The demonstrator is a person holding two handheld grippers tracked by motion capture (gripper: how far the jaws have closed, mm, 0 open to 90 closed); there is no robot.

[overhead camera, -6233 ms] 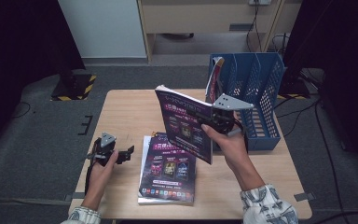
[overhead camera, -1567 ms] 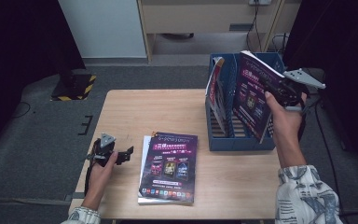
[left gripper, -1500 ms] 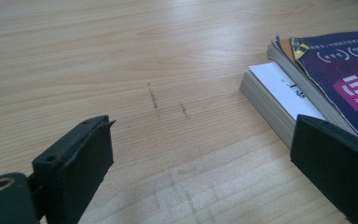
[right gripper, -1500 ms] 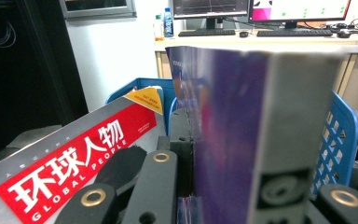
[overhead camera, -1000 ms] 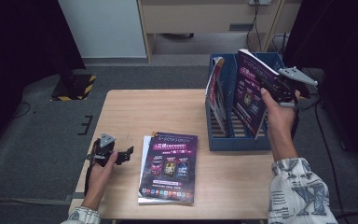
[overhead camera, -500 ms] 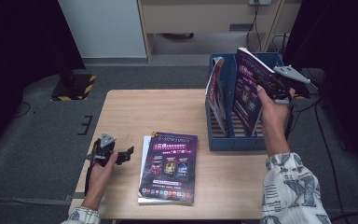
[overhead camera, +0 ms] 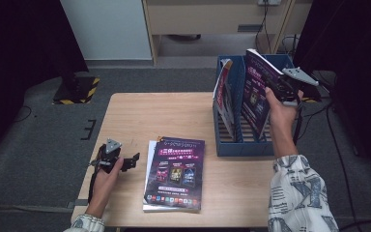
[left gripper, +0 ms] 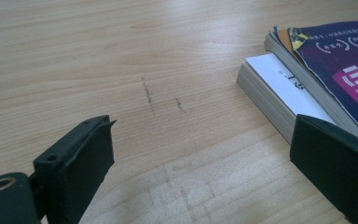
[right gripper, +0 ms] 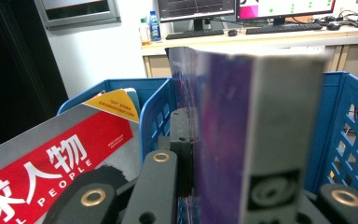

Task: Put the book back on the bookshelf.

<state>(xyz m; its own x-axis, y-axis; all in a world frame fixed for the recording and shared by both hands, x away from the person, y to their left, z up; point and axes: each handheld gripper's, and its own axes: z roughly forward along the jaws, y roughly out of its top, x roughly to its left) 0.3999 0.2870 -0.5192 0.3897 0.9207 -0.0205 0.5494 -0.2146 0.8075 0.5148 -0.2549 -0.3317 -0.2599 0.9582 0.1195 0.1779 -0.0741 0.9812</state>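
My right gripper (overhead camera: 281, 88) is shut on a thick purple book (overhead camera: 257, 94), held upright and tilted over the middle slot of the blue file rack (overhead camera: 244, 145). In the right gripper view the purple book (right gripper: 242, 126) fills the space between the jaws, its pale spine facing me. A red-covered magazine (overhead camera: 226, 99) stands in the rack's left slot, seen as the red magazine (right gripper: 51, 158). My left gripper (overhead camera: 134, 160) rests on the table, open and empty, beside a stack of books (overhead camera: 176, 173) topped by a purple cover. The stack's corner (left gripper: 298, 93) lies ahead of the jaws.
The wooden table (overhead camera: 159, 116) has bare surface at its left and middle. The rack stands at its right edge. A desk with monitors (right gripper: 242, 18) stands beyond the rack. Dark floor surrounds the table.
My right hand has lowered the purple book a little and brought it further into the rack. The left gripper and the book stack have stayed where they were.
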